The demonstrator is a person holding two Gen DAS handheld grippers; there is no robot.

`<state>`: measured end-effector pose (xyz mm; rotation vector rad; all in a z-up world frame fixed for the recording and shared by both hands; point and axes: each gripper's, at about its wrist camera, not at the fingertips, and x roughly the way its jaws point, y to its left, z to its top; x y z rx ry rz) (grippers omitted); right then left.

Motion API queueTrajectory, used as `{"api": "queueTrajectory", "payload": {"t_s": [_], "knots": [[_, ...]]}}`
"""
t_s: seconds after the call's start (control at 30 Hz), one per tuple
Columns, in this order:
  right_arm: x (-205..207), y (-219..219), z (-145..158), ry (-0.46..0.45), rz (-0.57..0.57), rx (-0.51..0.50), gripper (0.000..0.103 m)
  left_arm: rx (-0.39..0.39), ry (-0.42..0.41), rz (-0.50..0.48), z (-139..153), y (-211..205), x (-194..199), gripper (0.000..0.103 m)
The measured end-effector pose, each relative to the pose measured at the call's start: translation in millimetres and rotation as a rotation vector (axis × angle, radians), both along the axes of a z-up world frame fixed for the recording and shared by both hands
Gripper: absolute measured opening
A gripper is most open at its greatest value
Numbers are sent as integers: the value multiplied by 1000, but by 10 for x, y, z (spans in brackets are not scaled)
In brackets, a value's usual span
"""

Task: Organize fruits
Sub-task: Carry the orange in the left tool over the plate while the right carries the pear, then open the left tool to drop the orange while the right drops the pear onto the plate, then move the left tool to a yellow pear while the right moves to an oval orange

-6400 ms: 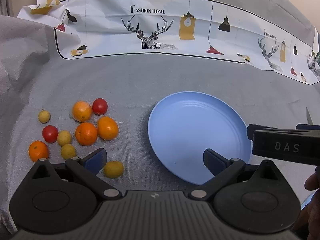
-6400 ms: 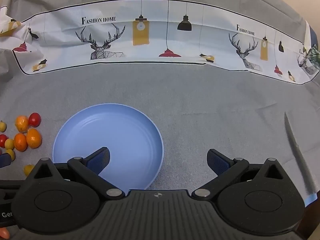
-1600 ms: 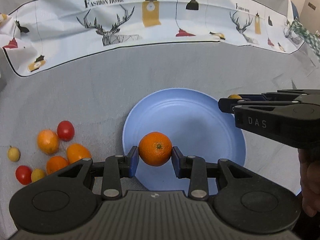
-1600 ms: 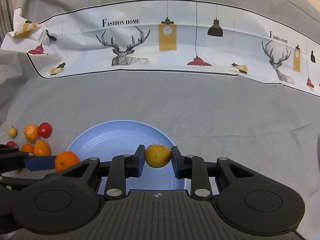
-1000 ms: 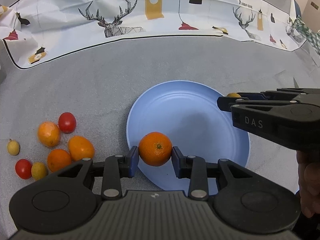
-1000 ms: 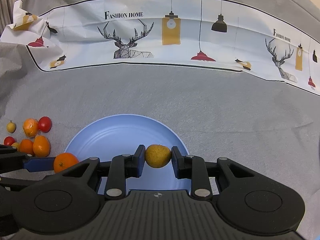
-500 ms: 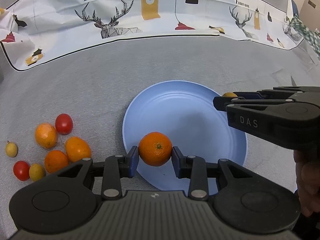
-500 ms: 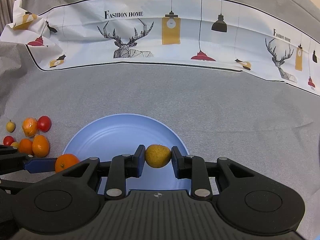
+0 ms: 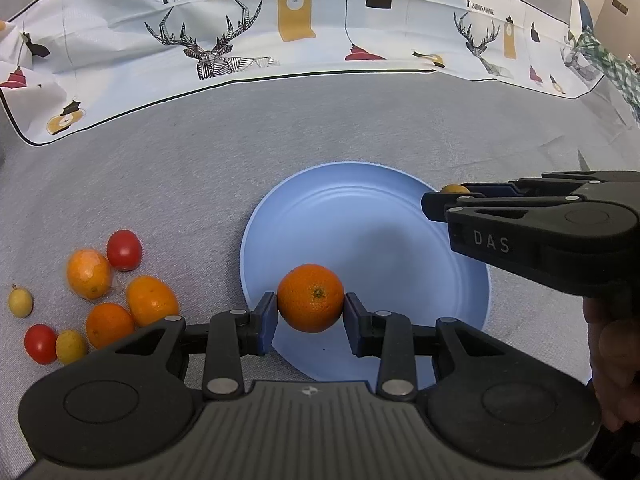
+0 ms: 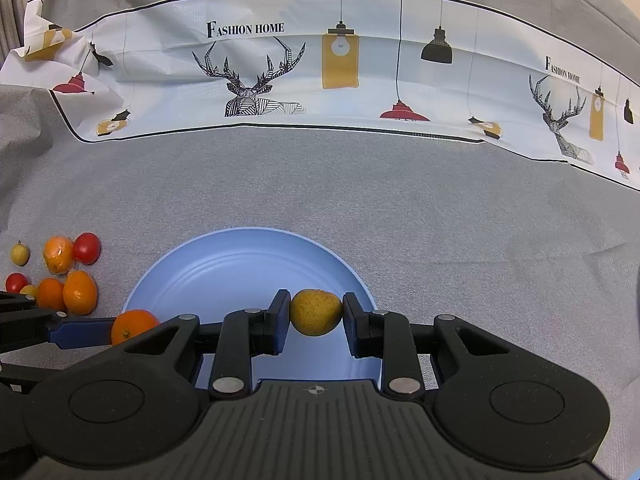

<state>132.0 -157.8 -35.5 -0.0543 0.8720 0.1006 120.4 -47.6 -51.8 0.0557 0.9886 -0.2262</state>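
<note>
Left gripper (image 9: 311, 309) clamped on an orange (image 9: 311, 297) above the near-left part of the blue plate (image 9: 360, 208); right gripper (image 10: 316, 317) clamped on a yellow fruit (image 10: 316, 312) over the plate's right side; plate directly beneath both, so release probably needs only lowering

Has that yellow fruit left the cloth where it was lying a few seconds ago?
Yes. The yellow fruit lay beside the other loose fruit; now the right hand-held gripper holds it over the blue plate.
</note>
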Motion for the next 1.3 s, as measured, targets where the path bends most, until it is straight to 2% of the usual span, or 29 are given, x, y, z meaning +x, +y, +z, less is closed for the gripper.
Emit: {"api": "queueTrajectory", "payload": {"t_s": [0.53, 0.57, 0.6, 0.63, 0.67, 0.8, 0.87, 1.03, 1.13, 1.23, 1.3], "knots": [[-4, 11, 3, -5, -11, -1, 30, -27, -2, -17, 30, -7, -11, 41], [-4, 12, 10, -10, -17, -4, 32, -29, -1, -21, 30, -14, -9, 44], [-2, 10, 19, -12, -23, -8, 37, -25, -8, -20, 37, -15, -10, 53], [-8, 3, 28, -15, -32, -7, 50, -24, -17, -16, 46, -13, -10, 54], [-8, -7, 36, -17, -39, -4, 55, -26, -22, -13, 49, -7, -6, 55], [-2, -38, 53, -20, -61, 0, 55, -27, -23, -7, 49, 4, 0, 54], [3, -54, 70, -26, -80, 8, 55, -29, -36, -10, 68, 12, -17, 49], [-16, -32, 112, -54, -102, 15, 55, -62, -80, 23, 178, 181, -52, 12], [-40, -3, 161, -85, -109, 39, 52, -106, -152, 120, 356, 520, -101, 10], [-71, 4, 233, -125, -120, 127, 31, -150, -234, 254, 553, 1049, -186, 10], [-88, 42, 284, -151, -108, 183, 22, -156, -247, 342, 603, 1383, -216, 10]]}}
